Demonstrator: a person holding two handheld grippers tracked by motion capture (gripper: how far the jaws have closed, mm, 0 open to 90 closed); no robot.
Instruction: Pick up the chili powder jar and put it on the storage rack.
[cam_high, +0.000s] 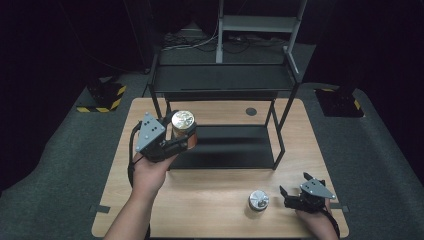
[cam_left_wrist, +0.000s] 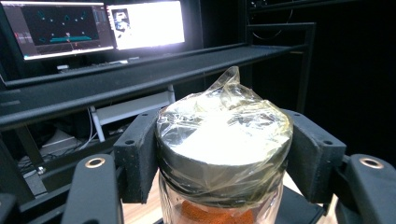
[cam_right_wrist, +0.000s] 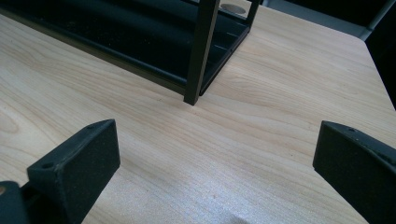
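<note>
Glass jar (cam_left_wrist: 219, 154), wrapped over the lid and neck in crinkled plastic film, with something orange inside. It sits between the left gripper's (cam_high: 182, 137) 2 fingers (cam_left_wrist: 137, 154), which are clamped on the neck just under the lid; the film bunches into a peak above the pads. From the high view the jar is off the table, held just in front of the left post of the black 2-tier shelf rack (cam_high: 225, 80), roughly level with the gap between the tiers.

Handling, my read:
- Glass with contents, so likely moderately heavy and rigid; fragile if dropped or knocked on the rack's steel frame.
- The film is the risk. It's slick and loose, so the pads may be gripping film rather than glass and the jar could slip or rotate inside the wrap.
- The grip is high, at the neck, with the mass hanging below the fingers. The lid overhang gives a stop against sliding down. Keep it upright; tilting would load the film.
- A better hold would be lower on the body if the film ends there, but I can't tell where it ends.

Right gripper (cam_high: 300, 192) has its fingers (cam_right_wrist: 74, 165) spread wide with nothing between them, resting low over the wooden table (cam_right_wrist: 243, 126) near the right front corner. A second, small metal-lidded jar (cam_high: 258, 200) stands just to the left of those fingers, not touching. The rack's front right leg (cam_right_wrist: 201, 51) is ahead of the right fingers, well apart.
</note>
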